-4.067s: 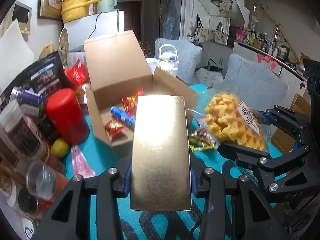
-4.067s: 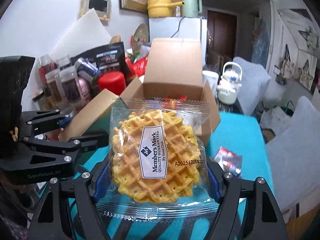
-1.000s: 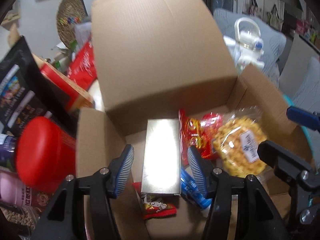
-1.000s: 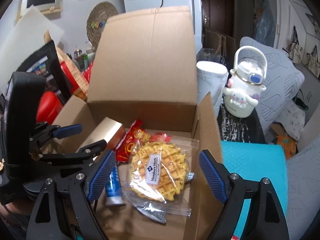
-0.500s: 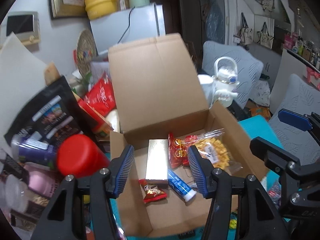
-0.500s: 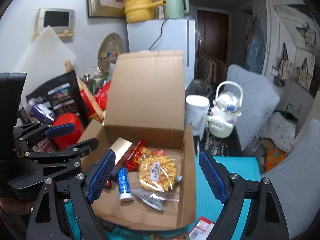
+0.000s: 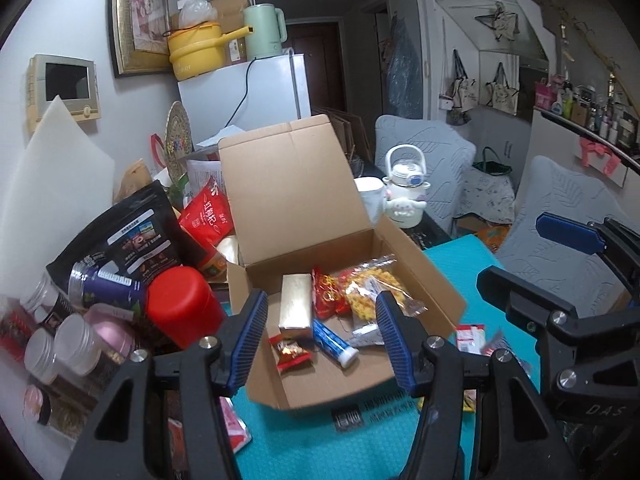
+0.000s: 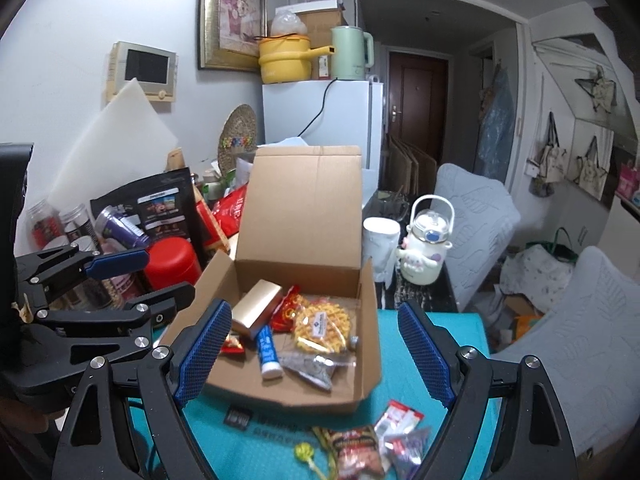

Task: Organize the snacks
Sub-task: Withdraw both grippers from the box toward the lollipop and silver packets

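An open cardboard box (image 7: pixel 436 280) (image 8: pixel 370 328) stands on the teal mat. Inside lie a gold box (image 7: pixel 295 306) (image 8: pixel 256 308), a bagged waffle (image 7: pixel 370 294) (image 8: pixel 322 328), red snack packs (image 7: pixel 326 294), a blue tube (image 7: pixel 334 342) (image 8: pixel 267 350) and a silver pack (image 8: pixel 308 368). My left gripper (image 7: pixel 320 344) is open and empty, above and in front of the box. My right gripper (image 8: pixel 316 356) is open and empty, also drawn back from the box. Loose snack packets (image 8: pixel 360 448) lie on the mat in front.
A red canister (image 7: pixel 180 308), jars (image 7: pixel 68 344) and dark snack bags (image 7: pixel 120 240) crowd the left side. A white mug (image 8: pixel 380 240) and a character kettle (image 8: pixel 426 252) stand behind the box to the right. A fridge (image 8: pixel 320 116) is behind.
Both grippers have let go of the gold box and the waffle inside the cardboard box, then pulled back and up from it. The box looks smaller and farther now.
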